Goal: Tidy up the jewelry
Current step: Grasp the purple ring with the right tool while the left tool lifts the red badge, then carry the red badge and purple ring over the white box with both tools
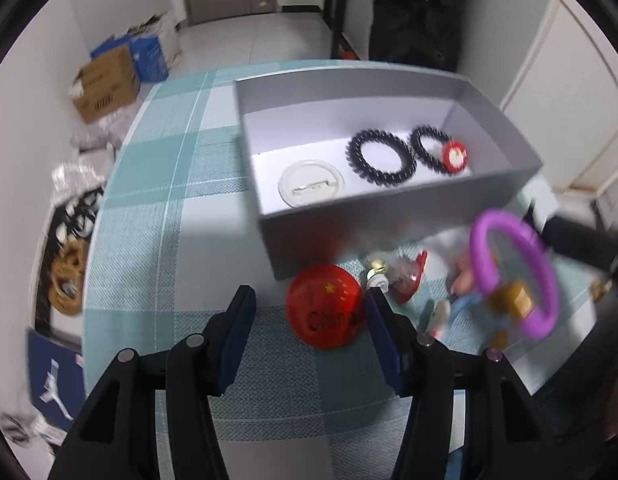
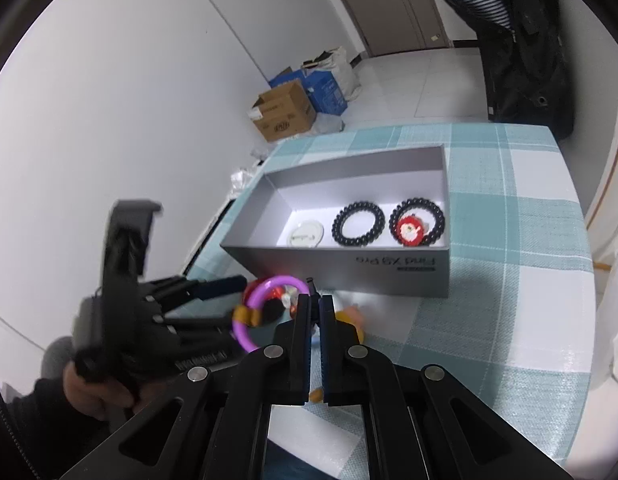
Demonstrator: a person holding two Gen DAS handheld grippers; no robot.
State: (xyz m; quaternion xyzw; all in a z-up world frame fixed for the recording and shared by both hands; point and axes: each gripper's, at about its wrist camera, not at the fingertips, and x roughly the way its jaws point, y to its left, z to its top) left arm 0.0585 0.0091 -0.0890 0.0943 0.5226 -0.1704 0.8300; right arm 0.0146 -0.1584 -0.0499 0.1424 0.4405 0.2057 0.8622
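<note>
Since the grey box (image 1: pixel 389 216) already has a few pieces in it, the sorting looks to be midway, with a pick-and-drop step in hand.

Left wrist view: the left gripper (image 1: pixel 309 296) is held with its jaws released and nothing between the pads. A red badge (image 1: pixel 325 312) is seen on the cloth just in front of the box's near wall, right by the fingertips. Inside the box, a white badge (image 1: pixel 311 184), two black coil ties (image 1: pixel 383 158) and a small red charm (image 1: pixel 455 155) are laid in a row. A purple ring (image 1: pixel 513 272) with a gold bead is seen blurred near the box's near right corner, apparently raised off the cloth above a small heap of trinkets.

Right wrist view: the right gripper (image 2: pixel 315 300) is clenched, and the ring's rim looks to be pinched at its tips, just in front of the box's near wall. It looks like smooth, thin plastic, so a slip can't be ruled out.

Next, the ring probably needs to be carried over the near wall and let go in a free spot inside the box, while the red badge could be grabbed by the other gripper.
</note>
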